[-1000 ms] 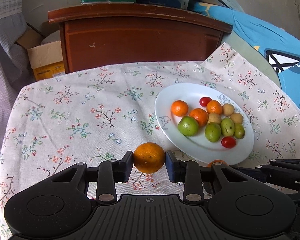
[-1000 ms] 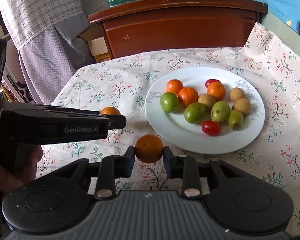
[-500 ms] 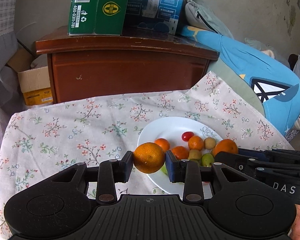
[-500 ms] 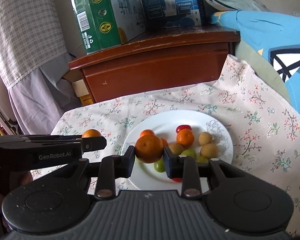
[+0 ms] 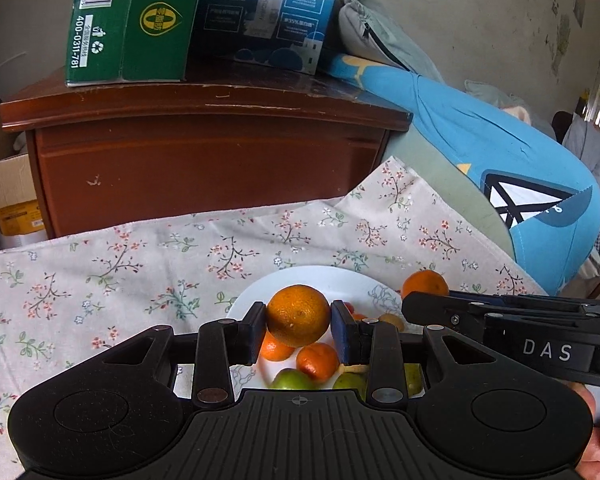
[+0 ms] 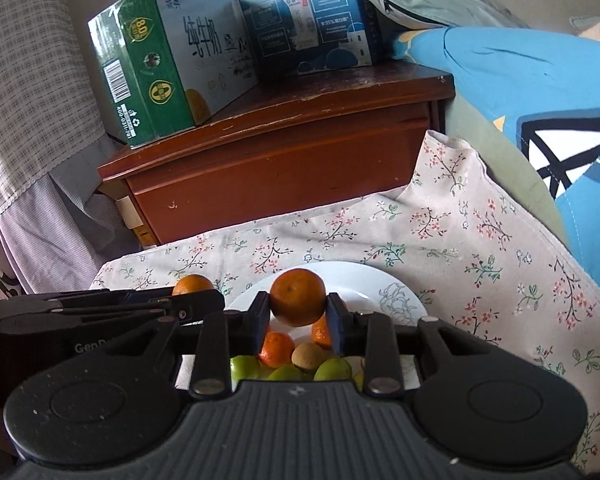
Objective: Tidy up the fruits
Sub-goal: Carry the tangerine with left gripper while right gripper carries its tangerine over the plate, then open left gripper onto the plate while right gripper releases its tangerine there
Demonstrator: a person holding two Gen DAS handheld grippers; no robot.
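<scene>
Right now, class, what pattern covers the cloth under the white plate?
Small floral sprigs on the beige tablecloth; the right wrist view shows it best.

Plate near half was hidden behind left gripper; green fruits were partly covered by right gripper body. Green box top was cropped.

A plate lies on the cloth, with small fruits in it. Above the plate the left gripper and the right gripper are side by side, each with an orange between its fingers. Behind the cloth is a cabinet with two boxes on top, and to the right of it lies a cushion.
</scene>
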